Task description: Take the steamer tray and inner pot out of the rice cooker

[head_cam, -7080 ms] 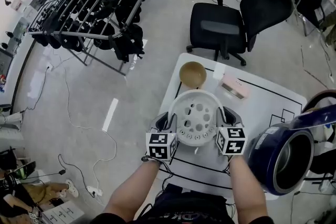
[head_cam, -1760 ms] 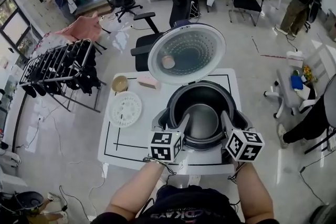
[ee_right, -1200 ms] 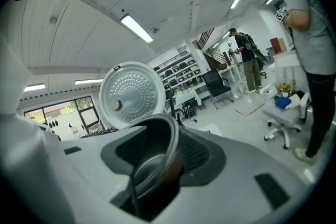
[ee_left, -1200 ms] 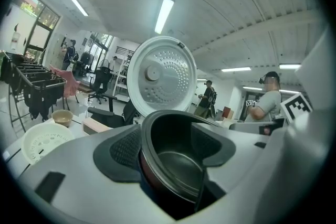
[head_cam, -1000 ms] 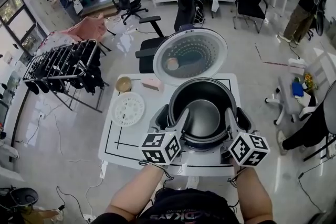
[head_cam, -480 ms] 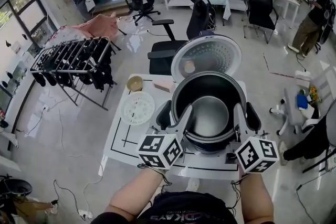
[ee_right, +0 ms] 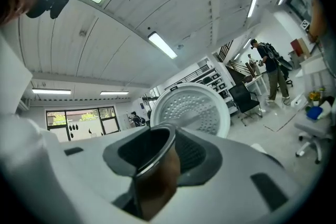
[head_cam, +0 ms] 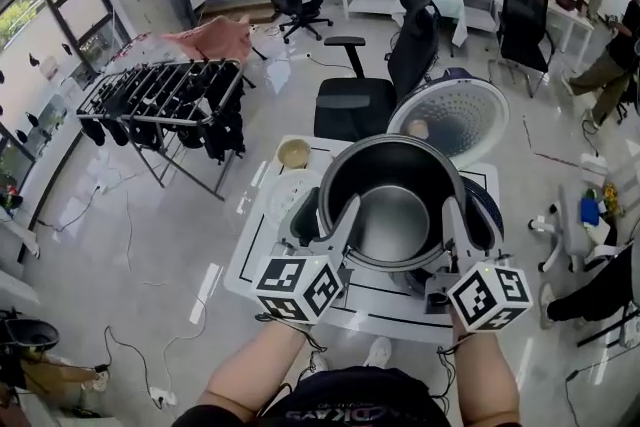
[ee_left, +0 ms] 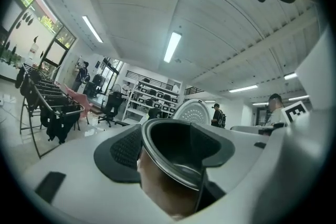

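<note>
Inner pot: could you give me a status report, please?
Left gripper, right gripper clamped on inner pot rim. Pot above rice cooker. Steamer tray out, on table.

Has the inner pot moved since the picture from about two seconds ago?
Yes. The inner pot has come up and toward the camera: its rim now overlaps the lower edge of the open lid, which stood clear behind it before.

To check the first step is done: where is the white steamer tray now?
In the head view, the steamer tray lies on the white table, left of the inner pot and below the small tan bowl.
</note>
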`<state>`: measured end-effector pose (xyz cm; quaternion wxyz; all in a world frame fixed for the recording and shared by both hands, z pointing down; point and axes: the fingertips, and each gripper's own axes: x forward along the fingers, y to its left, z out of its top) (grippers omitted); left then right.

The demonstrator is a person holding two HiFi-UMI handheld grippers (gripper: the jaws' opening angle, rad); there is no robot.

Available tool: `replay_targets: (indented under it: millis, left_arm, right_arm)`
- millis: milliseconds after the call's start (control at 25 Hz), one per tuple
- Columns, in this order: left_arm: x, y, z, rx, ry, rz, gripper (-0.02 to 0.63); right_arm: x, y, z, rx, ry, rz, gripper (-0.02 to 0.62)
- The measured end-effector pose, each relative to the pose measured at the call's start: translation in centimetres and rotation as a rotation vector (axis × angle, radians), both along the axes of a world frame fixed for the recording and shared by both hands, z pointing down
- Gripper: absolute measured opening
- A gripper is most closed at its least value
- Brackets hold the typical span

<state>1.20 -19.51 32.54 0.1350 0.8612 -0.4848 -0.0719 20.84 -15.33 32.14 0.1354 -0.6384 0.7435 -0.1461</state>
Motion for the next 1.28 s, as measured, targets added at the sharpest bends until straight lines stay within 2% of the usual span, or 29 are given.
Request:
replay_targets:
  millis: [360,640,920,1280]
  left_arm:
    - [-10.7,0.9,2.2,-0.043,-0.029,-0.107,0.284]
    - [-16.2,1.8,5.3,-0.107,-0.037,-0.156,0.284]
    - [-18.7,2.4,9.3,-0.180,-0.044,-0.154,0.284]
    - [-18.8,3.4,15.0,-0.274,-0.068,-0.117,0.284]
  right_arm:
    - [-10.3,-2.0,2.1,-0.033,0.000,-0.125,0.146]
    - [-15.7,-2.4,4.9,-0.082,0.017,-0.184,0.137]
    - [-18.2,-1.9,9.1,-0.158,0.028,-0.185,0.129]
    - [-18.2,-0.6,15.2,-0.268,0.026,-0.151,0.121]
